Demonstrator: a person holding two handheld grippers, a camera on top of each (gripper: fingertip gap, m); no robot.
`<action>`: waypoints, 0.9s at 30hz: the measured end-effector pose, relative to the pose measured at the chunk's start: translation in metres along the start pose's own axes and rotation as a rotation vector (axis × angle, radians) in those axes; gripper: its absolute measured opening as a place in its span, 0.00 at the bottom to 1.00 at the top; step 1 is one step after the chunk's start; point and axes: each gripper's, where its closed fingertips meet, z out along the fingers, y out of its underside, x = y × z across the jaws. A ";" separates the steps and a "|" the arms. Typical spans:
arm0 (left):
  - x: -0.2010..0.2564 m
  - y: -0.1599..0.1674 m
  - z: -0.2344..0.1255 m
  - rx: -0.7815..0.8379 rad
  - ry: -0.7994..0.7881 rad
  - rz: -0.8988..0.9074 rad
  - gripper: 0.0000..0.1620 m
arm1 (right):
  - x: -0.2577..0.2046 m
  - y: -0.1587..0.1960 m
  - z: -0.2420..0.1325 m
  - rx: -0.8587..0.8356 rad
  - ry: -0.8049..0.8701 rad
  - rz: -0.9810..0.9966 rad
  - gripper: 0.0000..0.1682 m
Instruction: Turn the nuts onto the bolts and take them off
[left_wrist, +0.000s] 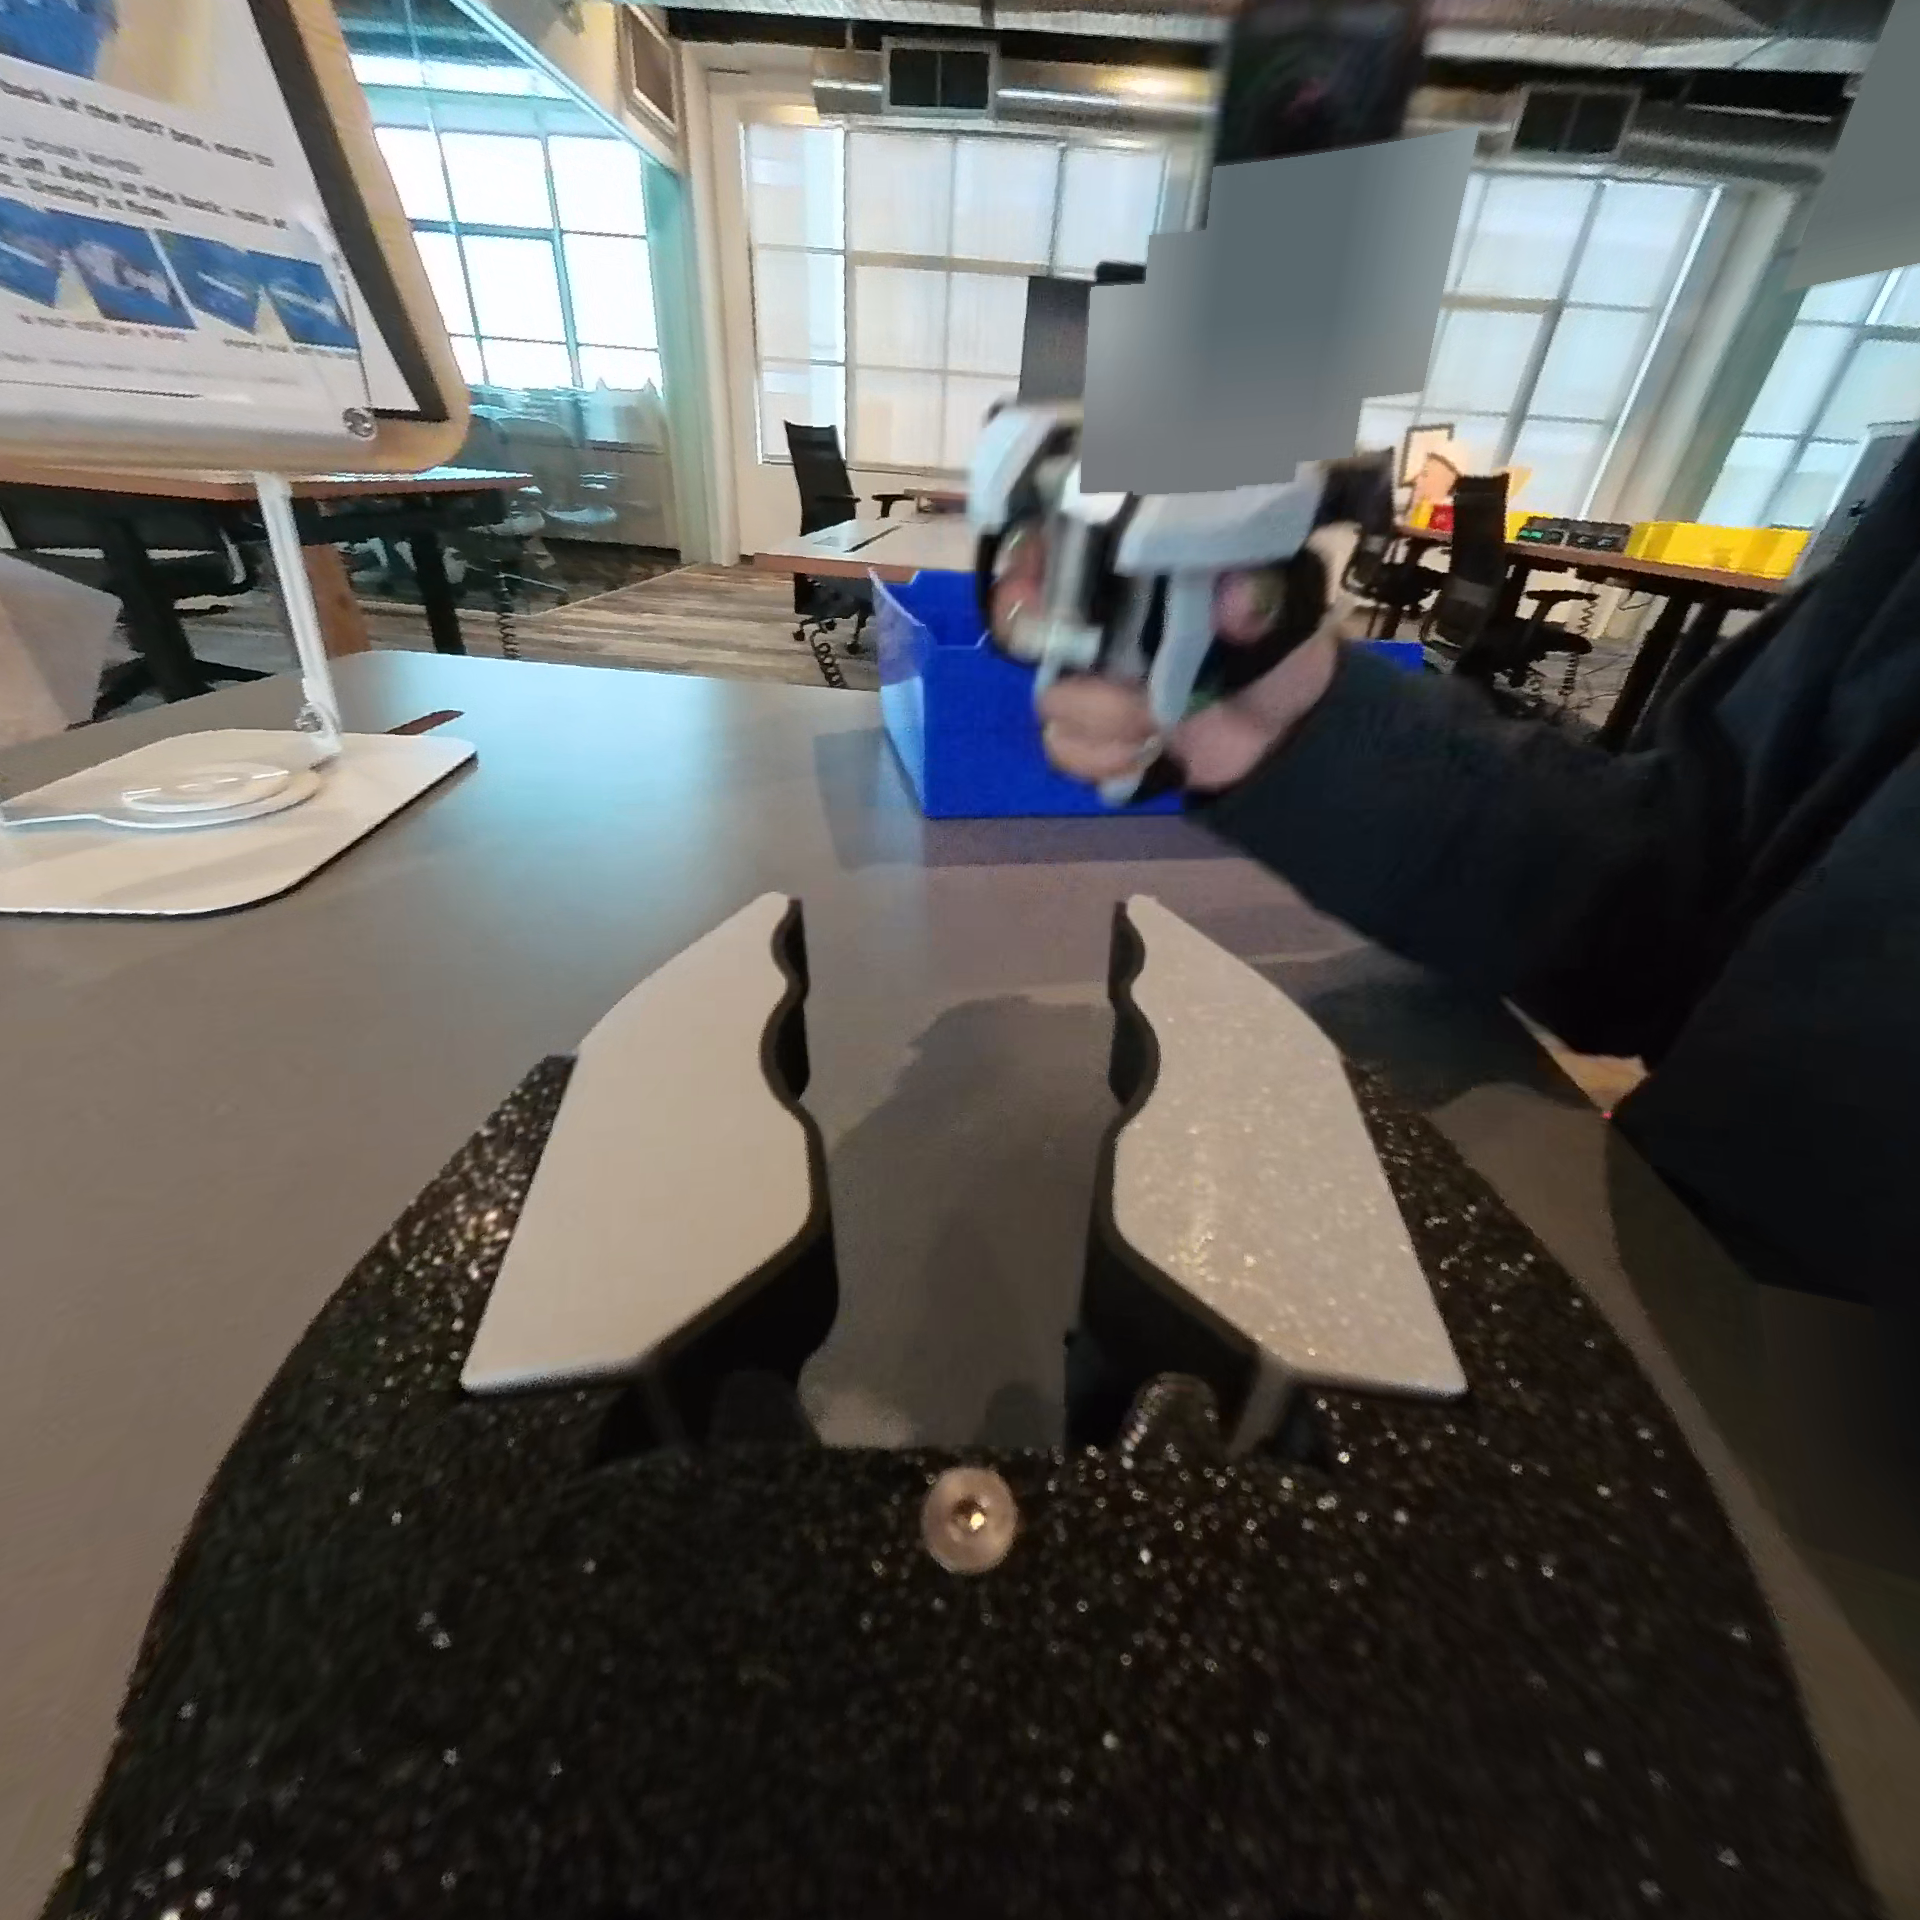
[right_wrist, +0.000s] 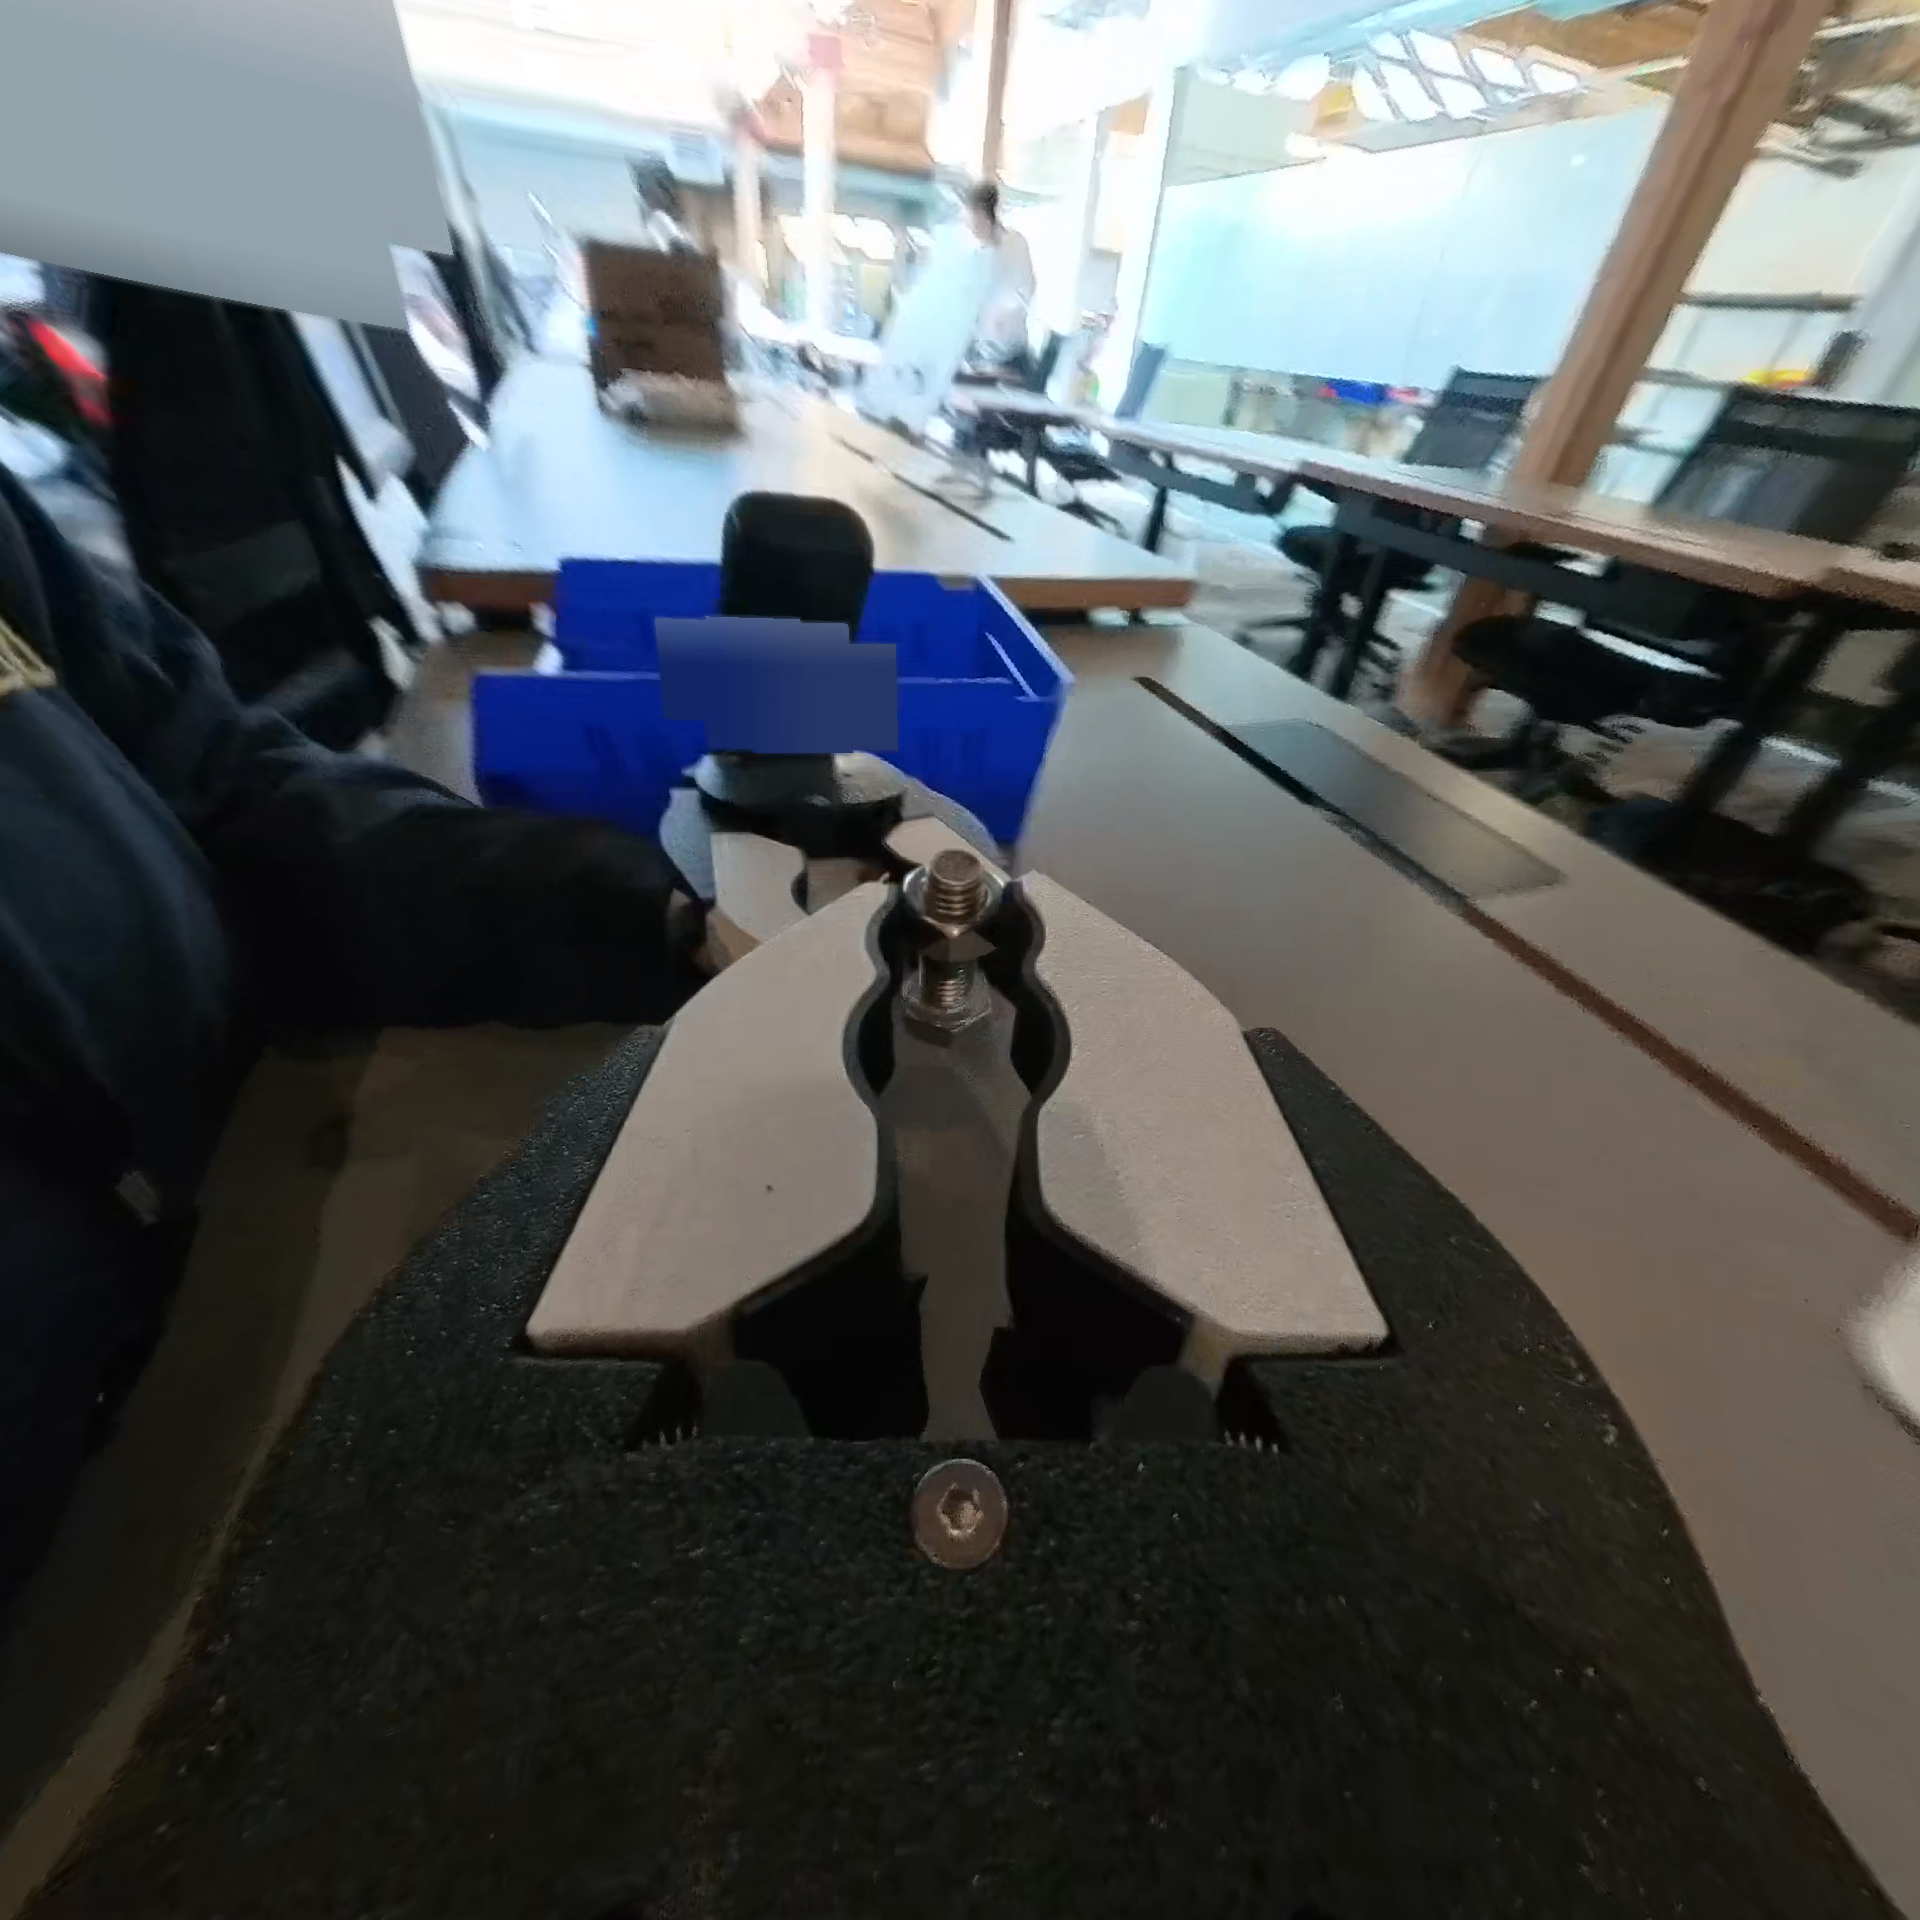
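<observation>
In the right wrist view my right gripper (right_wrist: 951, 914) is shut on a steel bolt (right_wrist: 948, 896) held upright at the fingertips, threaded end up. A hex nut (right_wrist: 940, 1013) sits lower on its shaft, and another metal piece rings the thread near the top. My left gripper (left_wrist: 956, 920) is open and empty, low over the grey table (left_wrist: 623, 831). It also shows in the right wrist view (right_wrist: 842, 862), just beyond the bolt. The right gripper shows blurred in the left wrist view (left_wrist: 1049, 623), held by a hand in a dark sleeve (left_wrist: 1455, 810).
A blue bin (left_wrist: 966, 738) stands on the table behind the grippers, and it also shows in the right wrist view (right_wrist: 582, 738). A framed instruction sheet (left_wrist: 187, 229) on a white base (left_wrist: 208, 831) stands at the left. Desks and office chairs fill the room behind. Left tips to right tips: about 7 cm.
</observation>
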 end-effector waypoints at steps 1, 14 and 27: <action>-0.001 0.000 0.000 0.002 -0.007 -0.002 0.34 | 0.003 -0.006 -0.016 -0.055 0.058 -0.046 0.11; -0.010 -0.003 -0.002 0.032 -0.059 -0.029 0.27 | 0.087 0.106 -0.313 -1.109 0.681 0.338 0.11; -0.011 -0.003 -0.002 0.030 -0.059 -0.035 0.25 | 0.109 0.139 -0.323 -1.196 0.751 0.453 0.24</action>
